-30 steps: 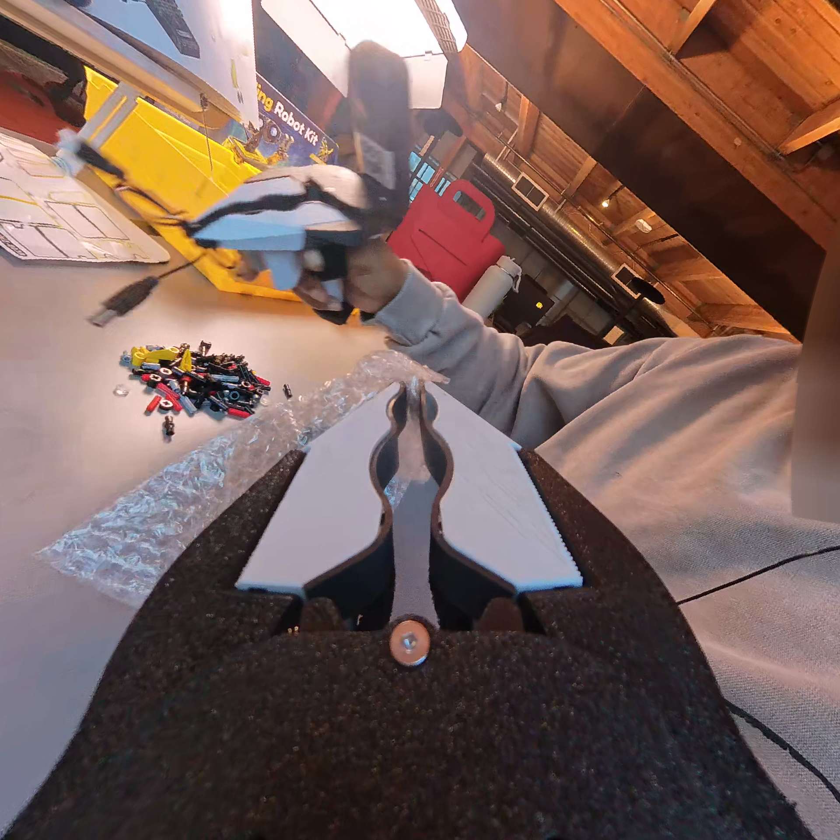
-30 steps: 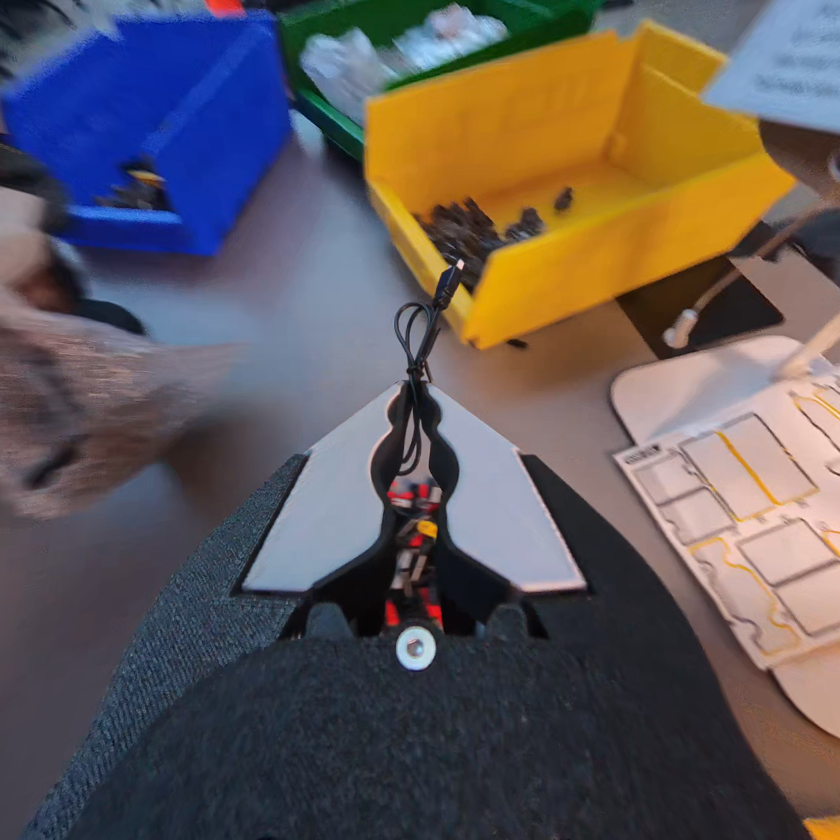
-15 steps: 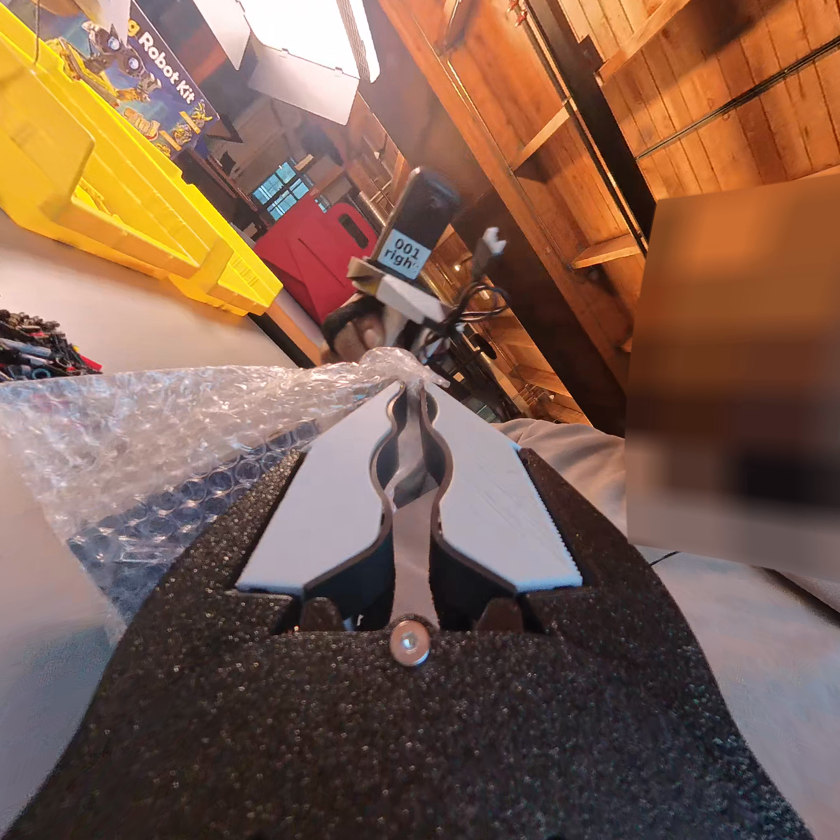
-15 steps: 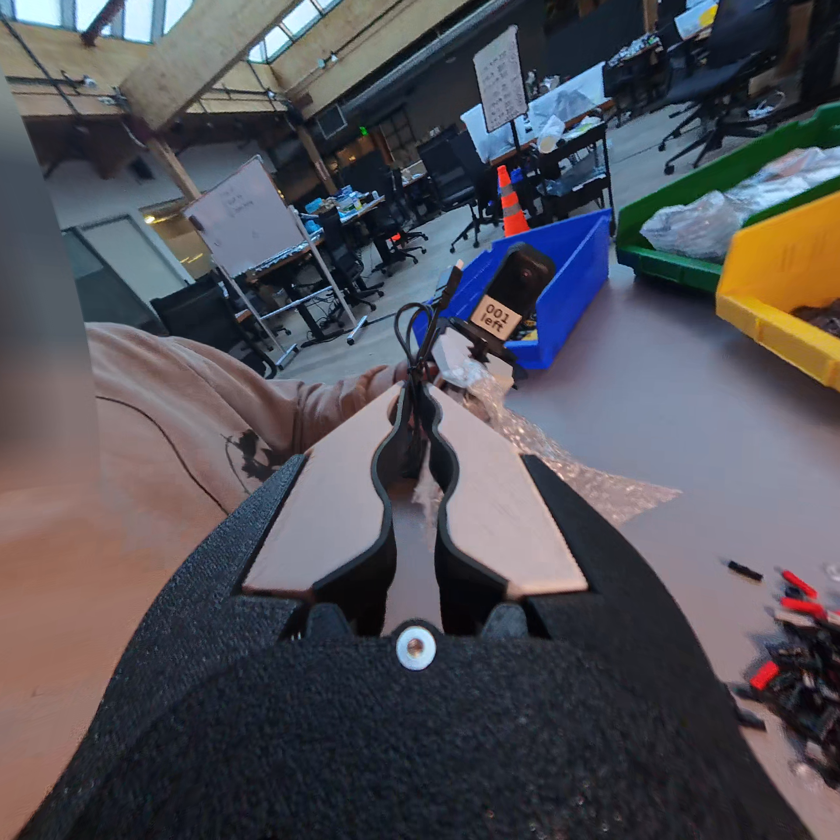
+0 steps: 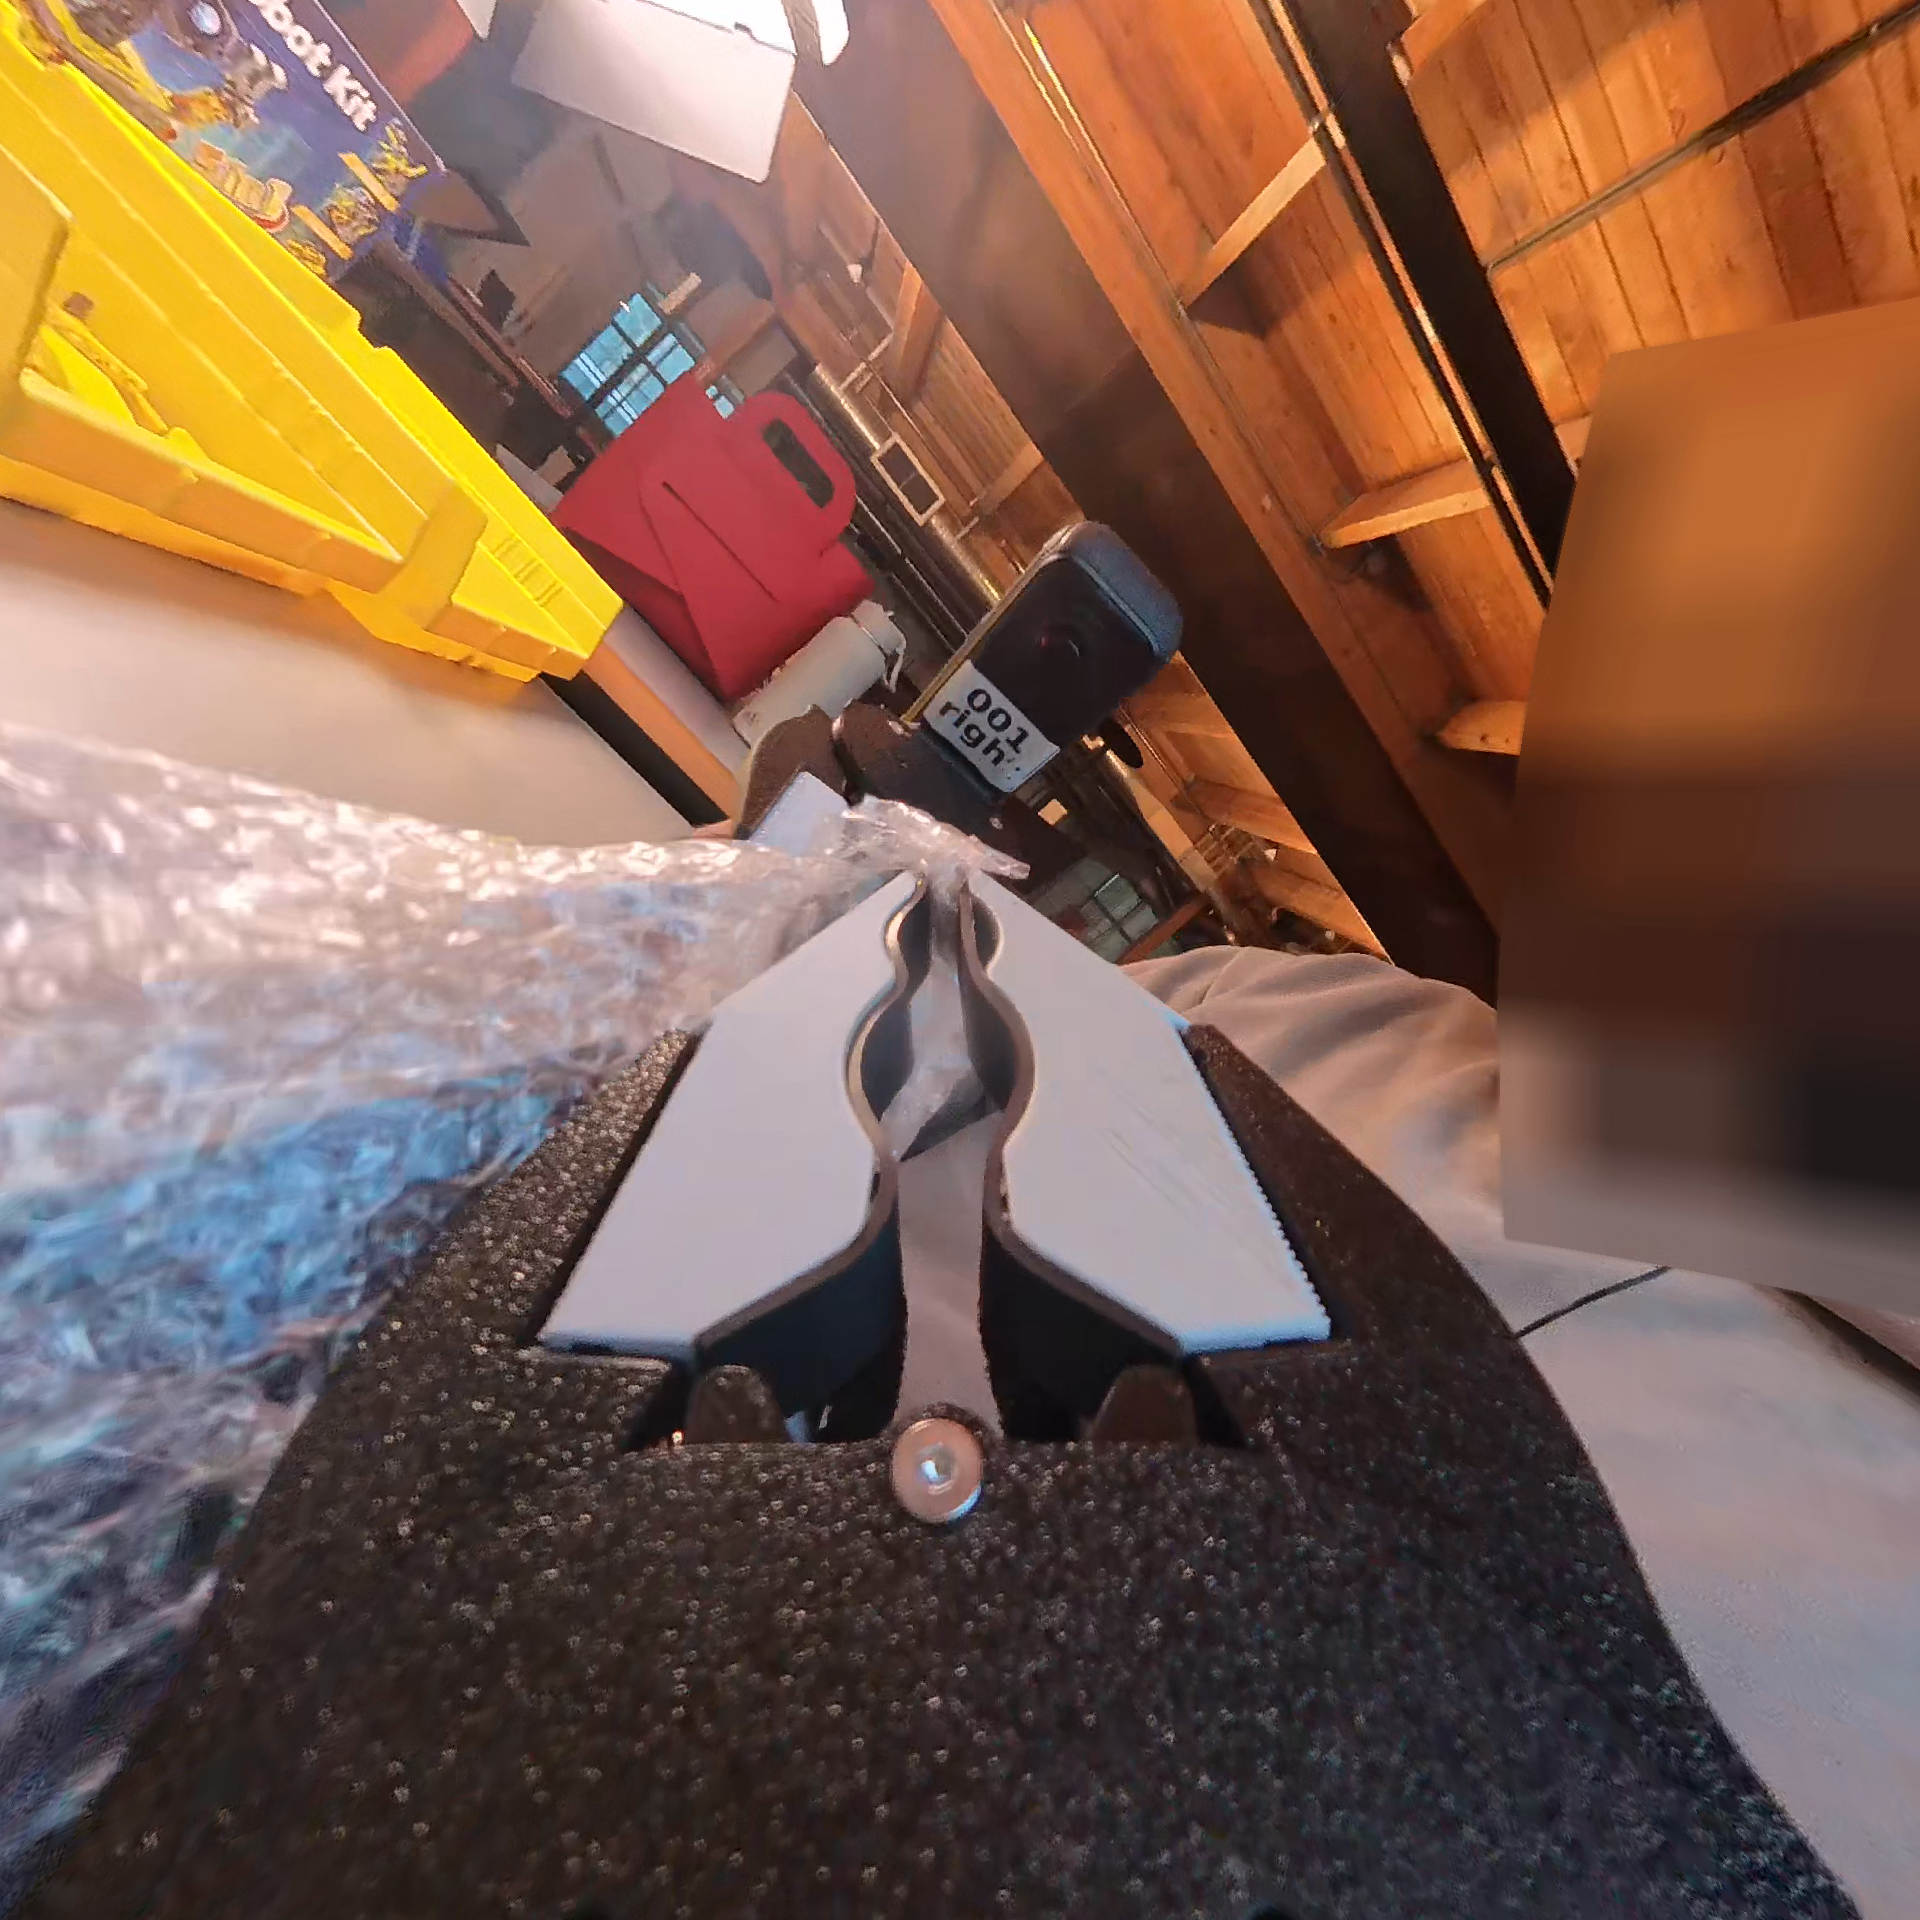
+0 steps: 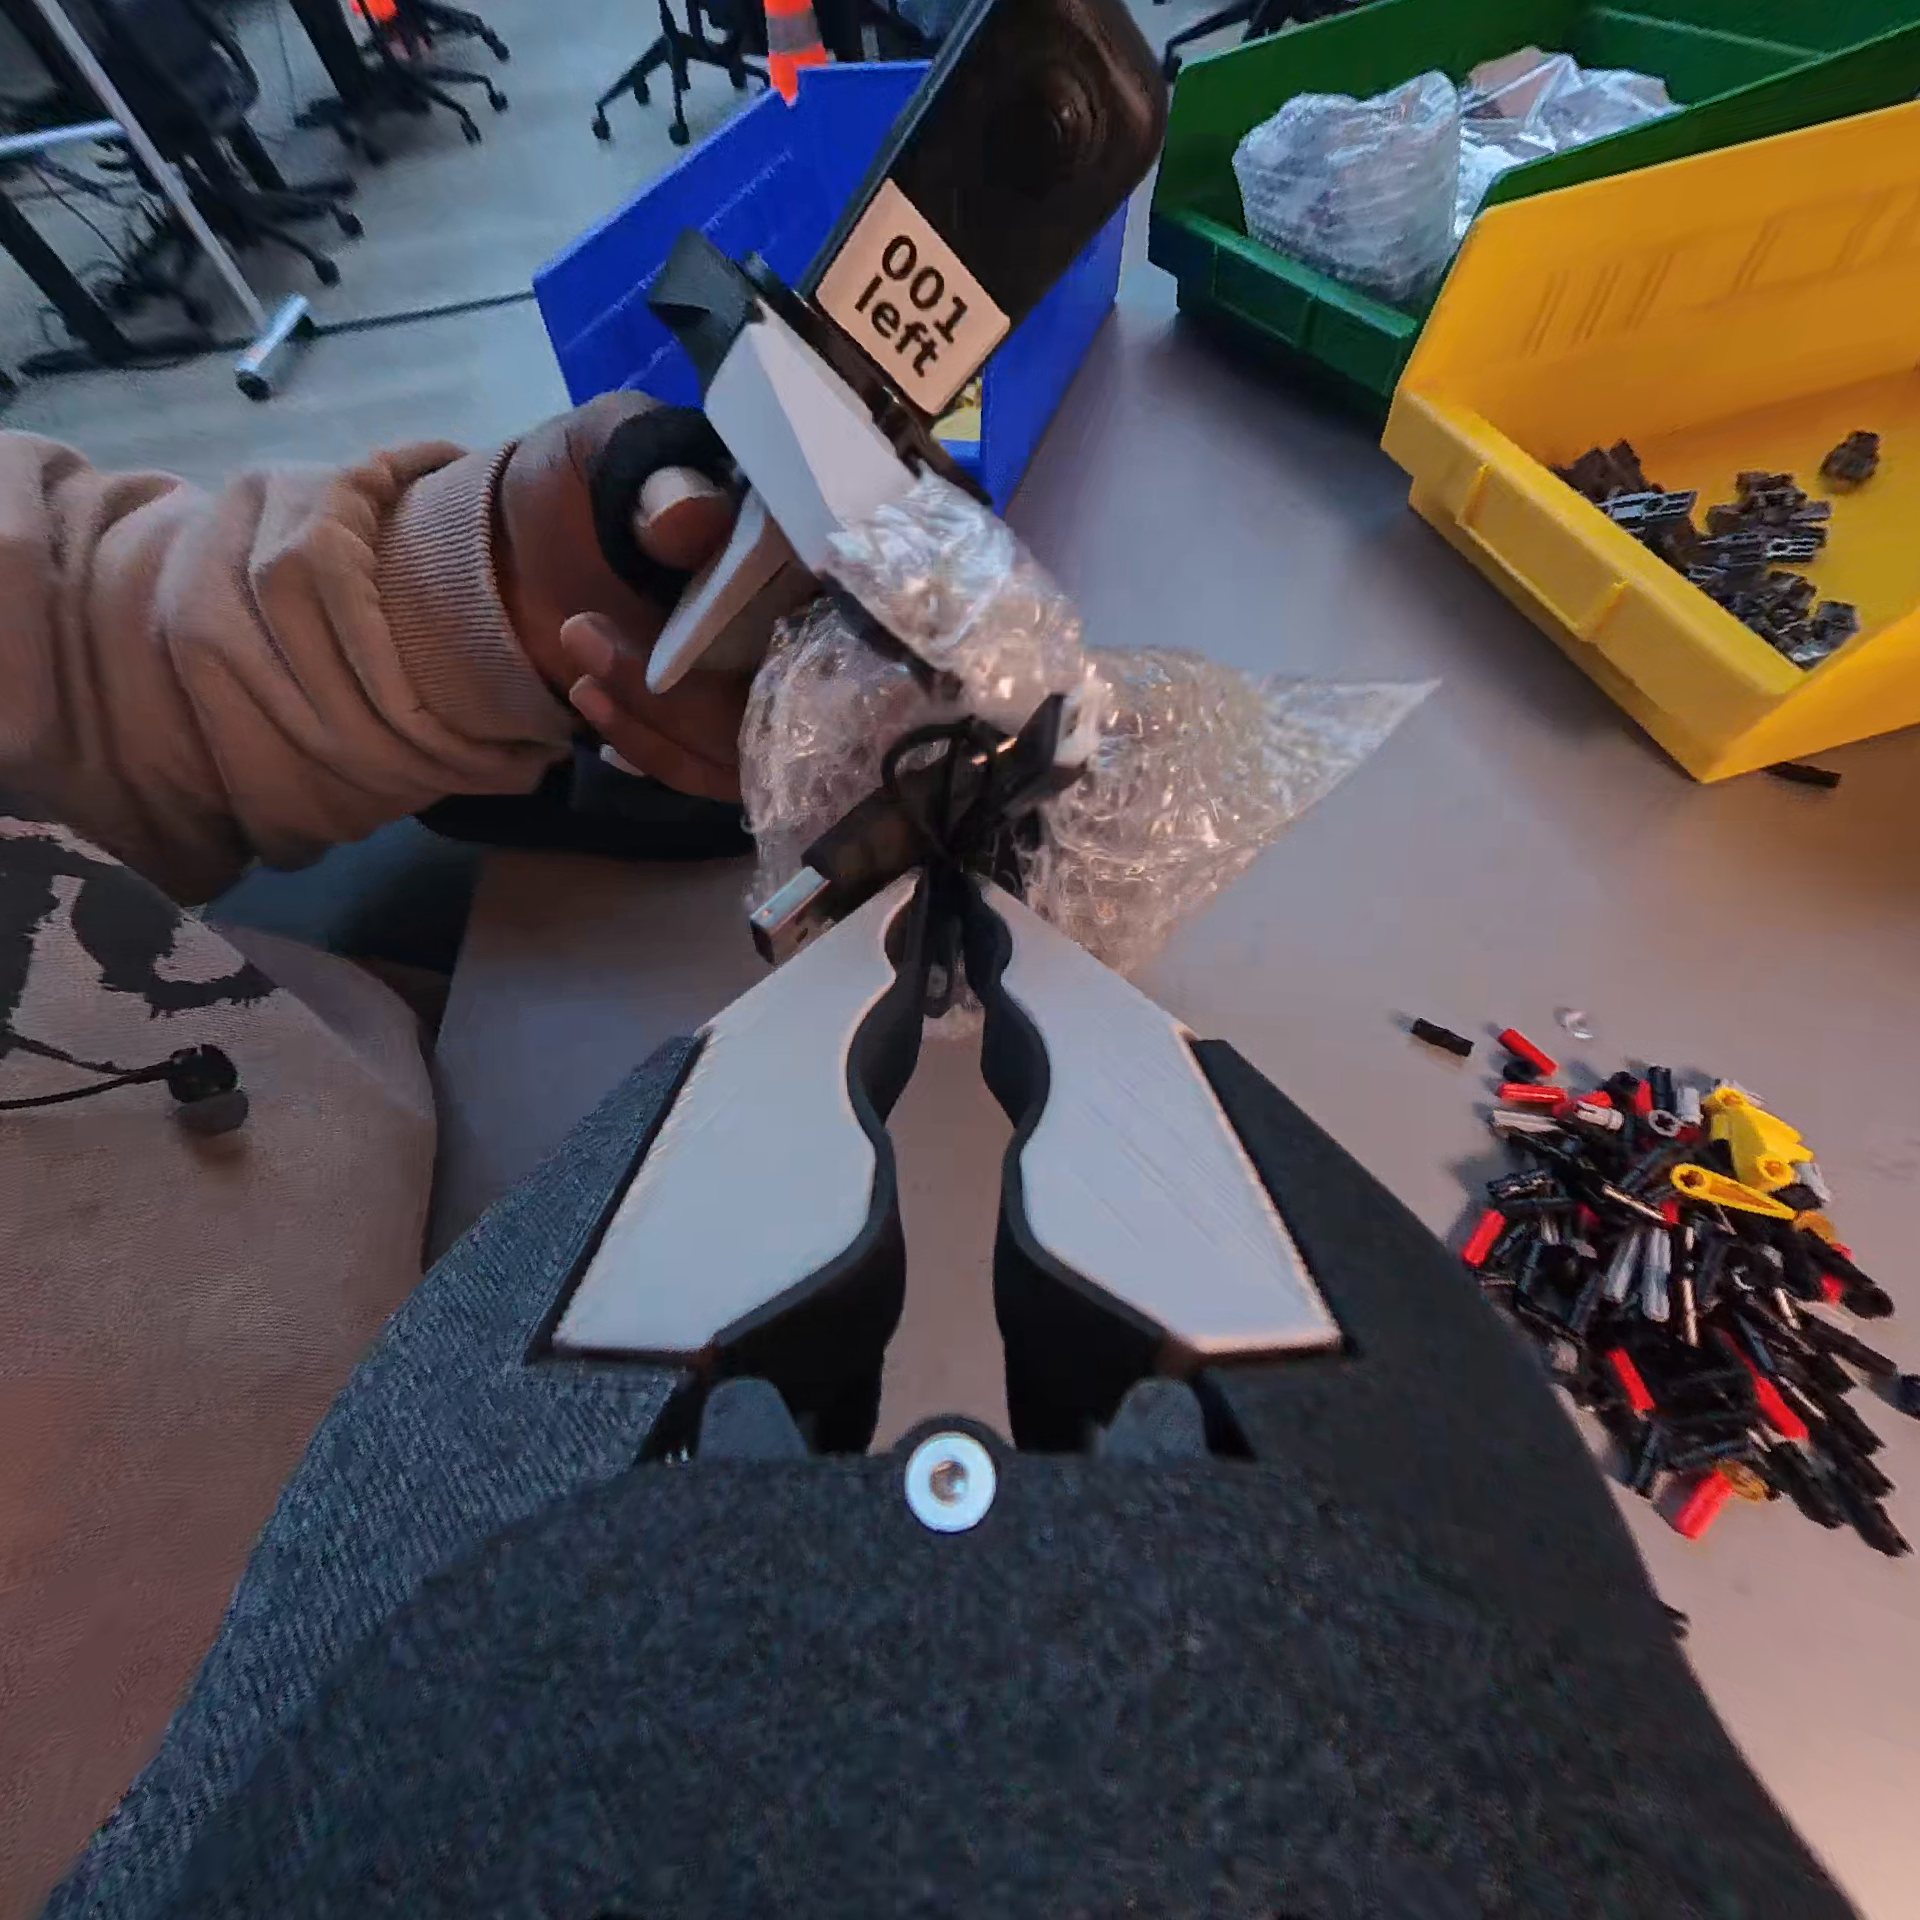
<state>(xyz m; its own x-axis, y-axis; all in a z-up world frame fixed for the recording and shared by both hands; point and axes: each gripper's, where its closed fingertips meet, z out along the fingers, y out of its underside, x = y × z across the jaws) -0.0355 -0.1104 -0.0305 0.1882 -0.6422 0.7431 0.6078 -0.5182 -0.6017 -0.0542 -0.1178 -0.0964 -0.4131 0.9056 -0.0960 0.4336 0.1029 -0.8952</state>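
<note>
Now the bundled black cable [image 6: 935,790], pinched in the closed right gripper [image 6: 943,904], has been brought against the bubble-wrap bag [image 6: 1122,790] clamped by the closed left gripper [image 5: 940,883] above the table [image 6: 1403,935].

A grey table [image 6: 1403,883] is carrying everything here. A yellow bin [image 6: 1621,582] is sitting at its far right with small dark parts lying inside, and a green bin [image 6: 1278,291] is standing just behind it, holding crumpled clear plastic. A blue bin [image 6: 748,208] is resting at the far edge, left of the green one. A loose pile of small black, red, grey and yellow parts [image 6: 1683,1268] is lying on the right side, with a few strays just beside it. A bubble-wrap bag [image 6: 1226,769] is trailing onto the middle of the table, its upper end lifted off. In the left wrist view, yellow bins [image 5: 312,436] are lining the table's far side.
</note>
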